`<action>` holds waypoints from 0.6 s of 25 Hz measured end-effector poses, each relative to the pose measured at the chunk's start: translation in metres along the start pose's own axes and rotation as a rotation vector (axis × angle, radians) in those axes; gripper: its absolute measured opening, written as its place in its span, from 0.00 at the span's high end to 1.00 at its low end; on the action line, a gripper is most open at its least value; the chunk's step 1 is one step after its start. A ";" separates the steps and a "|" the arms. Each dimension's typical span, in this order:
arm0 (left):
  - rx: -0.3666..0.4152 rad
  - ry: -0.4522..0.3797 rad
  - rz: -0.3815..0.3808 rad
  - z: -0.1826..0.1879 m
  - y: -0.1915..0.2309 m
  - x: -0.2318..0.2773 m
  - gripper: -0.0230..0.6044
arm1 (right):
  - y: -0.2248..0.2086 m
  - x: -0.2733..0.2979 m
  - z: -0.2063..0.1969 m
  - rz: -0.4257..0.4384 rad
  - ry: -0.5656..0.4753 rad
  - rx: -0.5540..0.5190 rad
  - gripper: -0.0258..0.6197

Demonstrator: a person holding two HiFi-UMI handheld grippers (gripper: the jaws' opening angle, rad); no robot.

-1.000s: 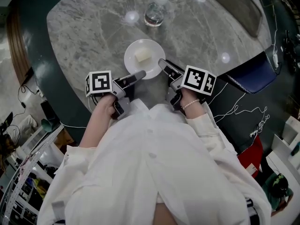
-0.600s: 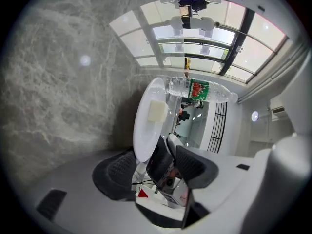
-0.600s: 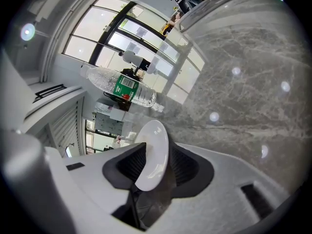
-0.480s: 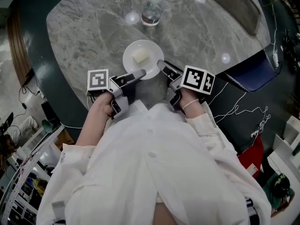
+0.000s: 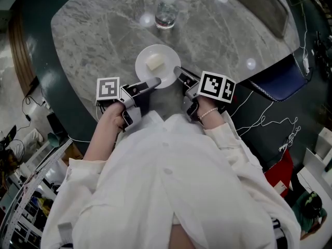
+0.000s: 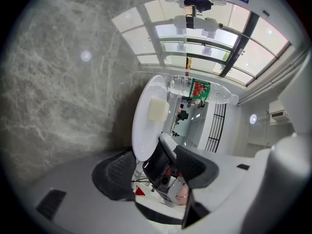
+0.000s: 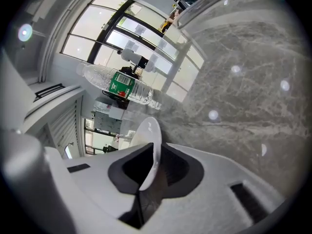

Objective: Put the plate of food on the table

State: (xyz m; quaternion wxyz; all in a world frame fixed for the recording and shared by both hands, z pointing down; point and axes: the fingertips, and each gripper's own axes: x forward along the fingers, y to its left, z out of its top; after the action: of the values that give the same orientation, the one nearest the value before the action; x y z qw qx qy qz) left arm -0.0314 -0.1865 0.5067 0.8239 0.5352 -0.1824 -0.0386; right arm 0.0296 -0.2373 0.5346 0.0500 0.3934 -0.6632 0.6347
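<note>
Plate, white, round and ceramic [image 5: 167, 56], bearing a pale food cube [image 5: 154, 62], rests on the grey marble table [image 5: 104, 30]. The right gripper [image 5: 179, 72] has just been closing its jaws and clamps the rim between them. The left gripper [image 5: 155, 82] has just been opening its jaws, which flank the rim untouched.

Large paned windows [image 6: 195, 43] light the room; white cables [image 5: 270, 122] trail across the dark floor [image 5: 308, 110].

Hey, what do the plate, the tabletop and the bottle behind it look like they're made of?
Plate: probably glazed ceramic, possibly melamine; plain glossy white with a thin rim.
Tabletop: polished marble or marble-look stone; grey veining, and bright lamp spots reflect off it.
Bottle: most likely thin clear plastic; see-through body with a green cap and a green label.
</note>
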 end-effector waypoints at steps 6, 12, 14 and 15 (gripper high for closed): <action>0.002 0.020 -0.010 -0.004 -0.002 0.003 0.57 | -0.005 0.001 0.005 -0.051 -0.010 -0.016 0.92; 0.015 0.045 0.001 -0.013 0.002 0.001 0.57 | -0.004 0.000 0.010 -0.055 -0.040 -0.028 0.93; 0.011 0.048 0.000 -0.015 0.004 -0.002 0.57 | -0.006 -0.001 0.011 -0.056 -0.049 -0.032 0.93; 0.010 0.045 0.003 -0.015 0.006 -0.003 0.57 | -0.007 -0.001 0.012 -0.054 -0.051 -0.029 0.93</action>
State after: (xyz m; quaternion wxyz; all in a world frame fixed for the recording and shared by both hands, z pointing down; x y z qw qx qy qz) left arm -0.0297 -0.1702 0.5059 0.8251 0.5398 -0.1649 -0.0246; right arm 0.0397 -0.2463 0.5374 0.0560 0.4265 -0.6624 0.6134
